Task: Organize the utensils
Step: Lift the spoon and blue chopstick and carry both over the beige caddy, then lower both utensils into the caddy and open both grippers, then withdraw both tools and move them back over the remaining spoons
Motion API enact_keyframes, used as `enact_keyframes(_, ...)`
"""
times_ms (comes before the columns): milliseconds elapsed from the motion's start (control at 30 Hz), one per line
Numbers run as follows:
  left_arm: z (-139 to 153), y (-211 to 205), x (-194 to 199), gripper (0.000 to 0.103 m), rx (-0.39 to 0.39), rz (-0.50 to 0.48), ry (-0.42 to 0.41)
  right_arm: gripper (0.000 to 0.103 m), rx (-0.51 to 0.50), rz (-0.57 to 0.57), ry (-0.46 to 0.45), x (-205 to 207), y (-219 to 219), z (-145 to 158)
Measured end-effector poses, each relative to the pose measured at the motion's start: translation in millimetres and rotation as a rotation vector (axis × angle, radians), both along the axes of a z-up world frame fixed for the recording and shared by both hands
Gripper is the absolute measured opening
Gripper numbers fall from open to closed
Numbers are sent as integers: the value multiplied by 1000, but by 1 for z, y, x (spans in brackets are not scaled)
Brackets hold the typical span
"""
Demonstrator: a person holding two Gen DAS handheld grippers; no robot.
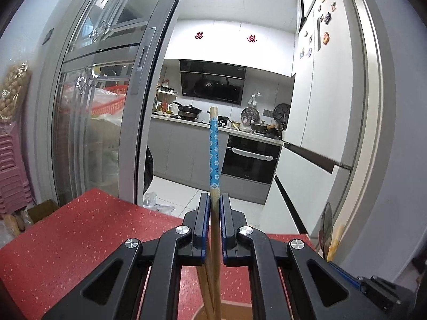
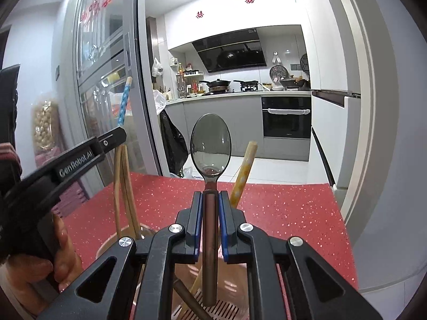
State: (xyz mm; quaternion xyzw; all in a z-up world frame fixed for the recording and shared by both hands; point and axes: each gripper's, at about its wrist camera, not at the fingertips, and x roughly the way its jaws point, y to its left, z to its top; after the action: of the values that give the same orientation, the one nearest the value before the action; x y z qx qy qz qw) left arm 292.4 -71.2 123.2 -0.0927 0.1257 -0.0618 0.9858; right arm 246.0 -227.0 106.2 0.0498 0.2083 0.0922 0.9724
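A home kitchen is shown, seen through a sliding glass door [image 1: 106, 112] from a red speckled tabletop [image 1: 66, 240]. Beyond the tabletop's far edge, a grey counter [image 2: 213, 98] is lined with pans [image 2: 216, 83] and bottles, and a black range hood [image 2: 230, 53] is mounted above the stove. A built-in oven [image 2: 287, 117] is set below the counter. A white fridge [image 1: 320, 80] dotted with magnets is placed at the right, and red paper decorations [image 1: 250, 38] are stuck on the upper cabinets.

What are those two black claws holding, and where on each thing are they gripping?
The left gripper clamps chopsticks on the bare wood just below their blue patterned end. The right gripper clamps a spoon by its handle, bowl pointing up.
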Motion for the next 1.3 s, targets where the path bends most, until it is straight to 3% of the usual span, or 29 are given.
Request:
enact_keyframes(267, -21, -2, -17, 33, 70, -8, 57, 12, -46, 6, 33, -18, 2, -18)
enact_keyframes(667, -28, 2, -26, 33, 135, -14, 161, 13, 23, 23, 152, -15, -13, -25)
enact_keyframes(700, -29, 3, -27, 33, 138, -14, 171, 16, 32, 25, 159, -15, -14, -25)
enact_keyframes(800, -28, 6, -30, 33, 151, -14, 197, 37, 66, 43, 175, -15, -17, -21)
enact_keyframes(967, -22, 14, -40, 33, 160, -6, 216, 43, 87, 35, 160, -22, -19, -11)
enact_keyframes(1067, -21, 18, -47, 33, 171, -1, 237, 53, 112, 37, 161, -30, -21, -2)
enact_keyframes(1300, -34, 25, -63, 33, 218, 1, 356, 67, 112, 48, 204, -58, -18, 1)
